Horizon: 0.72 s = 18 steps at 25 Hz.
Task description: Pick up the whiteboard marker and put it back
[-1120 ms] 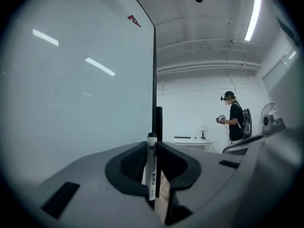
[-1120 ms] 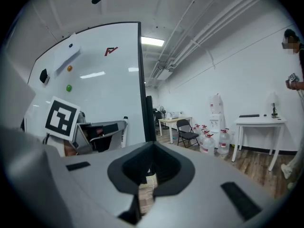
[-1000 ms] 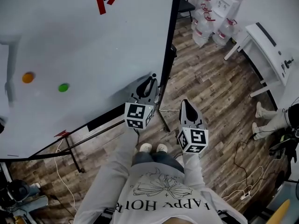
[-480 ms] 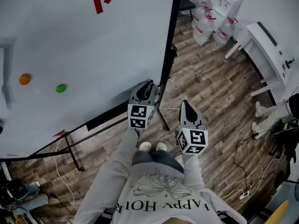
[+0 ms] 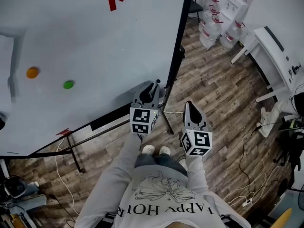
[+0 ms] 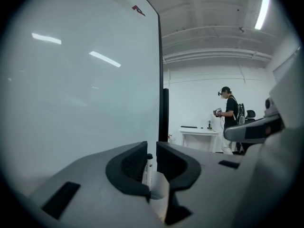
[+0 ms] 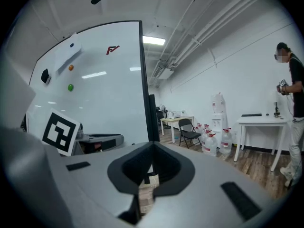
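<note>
Left tool (image 6: 151, 148), clamping marker (image 6: 149, 167), dips at centre toward lower edge of board (image 5: 95, 42), return seemingly beginning; right tool (image 7: 152, 148) closed, empty.

Open-plan lab or office workroom

A large rolling whiteboard (image 5: 95, 46) with an orange magnet (image 5: 32, 72) and a green magnet (image 5: 69, 84) stands on a wood-look plank floor (image 5: 213, 94). Big water jugs (image 5: 213, 30) are clustered beside a white table (image 5: 275, 56) as the surface, and loose cables (image 5: 251, 194) trail over the floor. A folding chair (image 7: 189, 129), bare ceiling pipes (image 7: 209, 18), a strip light (image 6: 262, 6) and another person (image 6: 231, 113) wearing headgear complete the room.
</note>
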Each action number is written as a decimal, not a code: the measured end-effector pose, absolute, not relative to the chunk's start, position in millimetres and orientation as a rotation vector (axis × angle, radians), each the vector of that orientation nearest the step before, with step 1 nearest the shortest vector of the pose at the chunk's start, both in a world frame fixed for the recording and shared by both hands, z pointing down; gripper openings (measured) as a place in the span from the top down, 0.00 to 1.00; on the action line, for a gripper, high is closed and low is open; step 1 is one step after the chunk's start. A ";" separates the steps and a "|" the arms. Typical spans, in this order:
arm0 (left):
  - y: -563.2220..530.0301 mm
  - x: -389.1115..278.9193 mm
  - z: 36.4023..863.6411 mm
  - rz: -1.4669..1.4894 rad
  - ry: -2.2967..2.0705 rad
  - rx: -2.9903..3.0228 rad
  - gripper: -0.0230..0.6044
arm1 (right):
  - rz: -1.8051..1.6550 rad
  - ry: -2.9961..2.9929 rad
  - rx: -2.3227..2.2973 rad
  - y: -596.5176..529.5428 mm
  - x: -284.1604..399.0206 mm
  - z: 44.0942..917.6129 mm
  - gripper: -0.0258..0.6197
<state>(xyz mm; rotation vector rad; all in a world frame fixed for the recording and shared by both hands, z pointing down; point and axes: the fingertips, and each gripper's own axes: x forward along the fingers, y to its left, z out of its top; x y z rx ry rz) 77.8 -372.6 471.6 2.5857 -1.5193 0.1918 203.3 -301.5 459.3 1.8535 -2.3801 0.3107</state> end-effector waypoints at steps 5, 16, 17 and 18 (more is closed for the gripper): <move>-353.8 72.4 438.8 0.128 -1.549 2.583 0.93 | 0.267 -2.417 1.846 -304.5 195.3 443.0 0.96; -325.4 54.4 388.1 0.018 -1.627 2.557 0.95 | 0.139 -2.497 1.842 -316.1 175.3 400.8 0.96; -323.4 52.8 385.5 0.012 -1.634 2.557 0.95 | 0.135 -2.503 1.843 -316.2 173.6 398.4 0.96; -321.6 51.8 383.2 0.008 -1.640 2.558 0.95 | 0.132 -2.507 1.844 -316.1 172.4 396.3 0.96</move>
